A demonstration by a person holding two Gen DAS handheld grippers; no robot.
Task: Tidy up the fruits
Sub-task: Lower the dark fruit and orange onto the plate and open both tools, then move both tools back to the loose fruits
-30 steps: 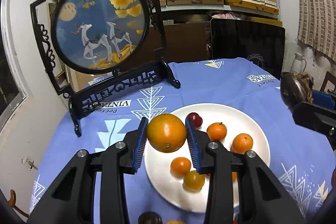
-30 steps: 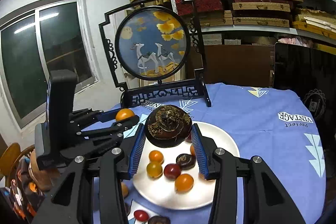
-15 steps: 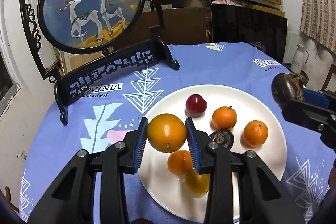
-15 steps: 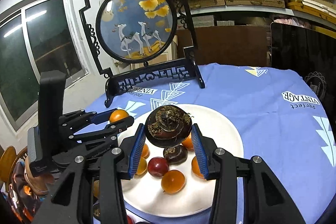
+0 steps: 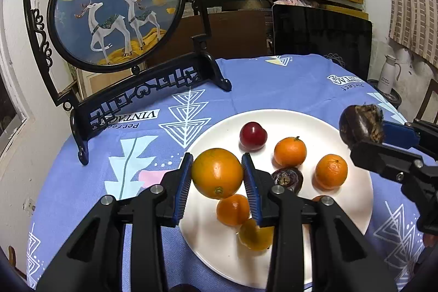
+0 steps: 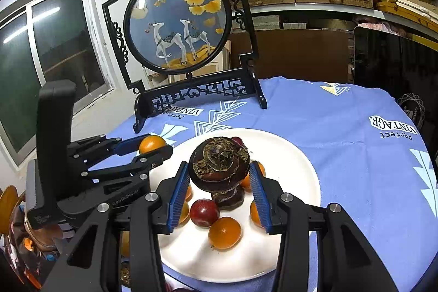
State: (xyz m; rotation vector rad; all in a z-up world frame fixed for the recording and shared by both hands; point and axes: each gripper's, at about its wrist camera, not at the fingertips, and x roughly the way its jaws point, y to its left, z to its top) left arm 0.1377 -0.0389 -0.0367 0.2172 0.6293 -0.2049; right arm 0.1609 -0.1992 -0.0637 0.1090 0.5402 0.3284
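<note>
Left hand-held gripper [image 5: 216,177] pinching large orange [image 5: 217,173] between blue pads, centre of left wrist frame, above left edge of white plate [image 5: 353,199]. Right hand-held gripper [image 6: 219,177] pinching dark brown fruit [image 6: 219,164], centre of right wrist frame, over plate middle. Both grippers tilted downward toward plate. On plate: red plum [image 5: 253,135], small tangerines [image 5: 289,151], another dark fruit [image 5: 287,178]. Bare plate lower centre. Blue-clothed counter [image 5: 273,84] free beyond; framed deer screen [image 5: 115,7] upper left.
</note>
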